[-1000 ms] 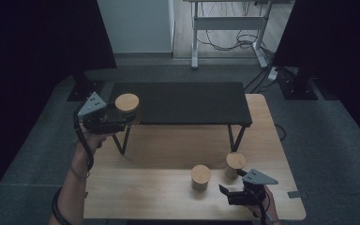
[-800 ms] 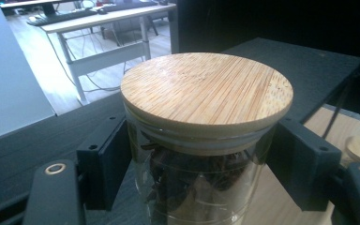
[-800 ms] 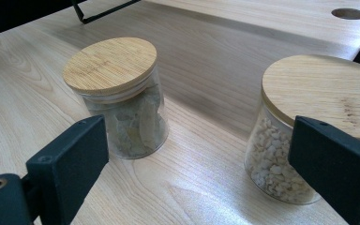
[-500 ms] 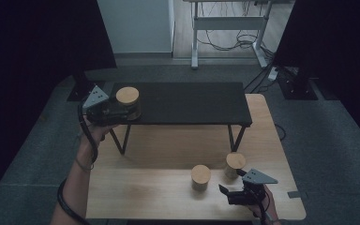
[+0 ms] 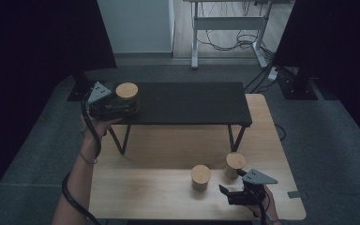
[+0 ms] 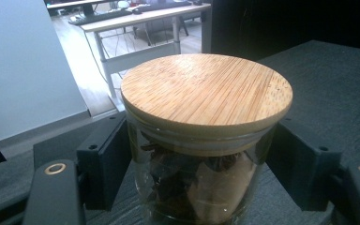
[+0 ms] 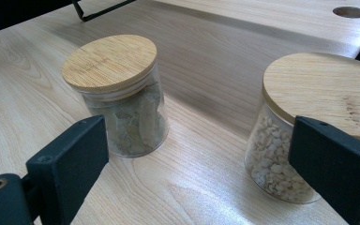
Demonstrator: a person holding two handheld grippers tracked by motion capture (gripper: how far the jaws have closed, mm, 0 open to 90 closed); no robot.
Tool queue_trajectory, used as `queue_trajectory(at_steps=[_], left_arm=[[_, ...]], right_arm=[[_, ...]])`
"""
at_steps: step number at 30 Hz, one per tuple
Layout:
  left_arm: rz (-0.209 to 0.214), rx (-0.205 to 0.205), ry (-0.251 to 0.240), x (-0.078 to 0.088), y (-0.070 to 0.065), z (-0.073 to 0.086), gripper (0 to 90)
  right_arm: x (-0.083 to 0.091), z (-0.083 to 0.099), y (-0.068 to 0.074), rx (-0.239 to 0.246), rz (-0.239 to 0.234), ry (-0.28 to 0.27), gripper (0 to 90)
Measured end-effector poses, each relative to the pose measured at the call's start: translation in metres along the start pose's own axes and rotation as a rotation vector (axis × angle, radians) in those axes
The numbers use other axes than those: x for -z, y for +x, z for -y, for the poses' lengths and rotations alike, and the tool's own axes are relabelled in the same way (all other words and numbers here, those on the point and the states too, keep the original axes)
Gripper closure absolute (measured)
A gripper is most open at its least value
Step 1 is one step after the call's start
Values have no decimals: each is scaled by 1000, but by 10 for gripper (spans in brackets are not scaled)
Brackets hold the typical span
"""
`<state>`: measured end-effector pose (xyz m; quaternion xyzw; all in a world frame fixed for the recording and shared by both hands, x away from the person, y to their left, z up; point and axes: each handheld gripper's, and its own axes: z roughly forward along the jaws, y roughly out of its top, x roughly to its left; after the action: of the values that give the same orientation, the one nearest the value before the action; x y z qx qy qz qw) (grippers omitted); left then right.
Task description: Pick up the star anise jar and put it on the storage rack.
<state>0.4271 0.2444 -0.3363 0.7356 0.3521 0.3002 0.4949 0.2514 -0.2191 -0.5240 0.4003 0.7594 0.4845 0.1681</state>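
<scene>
A glass jar with a bamboo lid (image 5: 126, 93) and dark contents sits at the left end of the black shelf (image 5: 192, 101). My left gripper (image 5: 130, 107) is shut on it. In the left gripper view the two jaws press the jar (image 6: 206, 93) from both sides, and its base looks level with the shelf top (image 6: 337, 70). My right gripper (image 5: 225, 192) rests open near the table's front right edge. In the right gripper view a jar of green leaves (image 7: 117, 93) and a jar of pale pebbles (image 7: 309, 122) stand just beyond its open jaws (image 7: 206, 159).
The shelf stands on thin black legs on the wooden table (image 5: 159, 197). The leaf jar (image 5: 200, 176) and the pebble jar (image 5: 235, 164) stand side by side in front of the shelf's right leg. A round hole (image 7: 350, 11) marks the table's far corner.
My left gripper has carried the dark-filled jar a little farther away from the person, over the shelf's left end. The right gripper and the two table jars have not moved.
</scene>
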Motion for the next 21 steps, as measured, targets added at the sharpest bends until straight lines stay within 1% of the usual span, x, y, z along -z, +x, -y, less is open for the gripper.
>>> queue_trajectory(at_steps=[2,5,11,16,21], left_arm=[[-1,5,5,-2,0,2,258],[6,27,-3,-2,3,4,258],[4,28,1,-1,3,4,258],[10,58,0,0,7,7,257],[-6,49,12,1,5,6,250]], right_arm=[[0,0,0,0,0,0,47],[0,0,0,0,0,1,47],[0,0,1,2,1,4,47],[0,0,1,5,-2,4,47],[0,0,1,3,-1,3,47]])
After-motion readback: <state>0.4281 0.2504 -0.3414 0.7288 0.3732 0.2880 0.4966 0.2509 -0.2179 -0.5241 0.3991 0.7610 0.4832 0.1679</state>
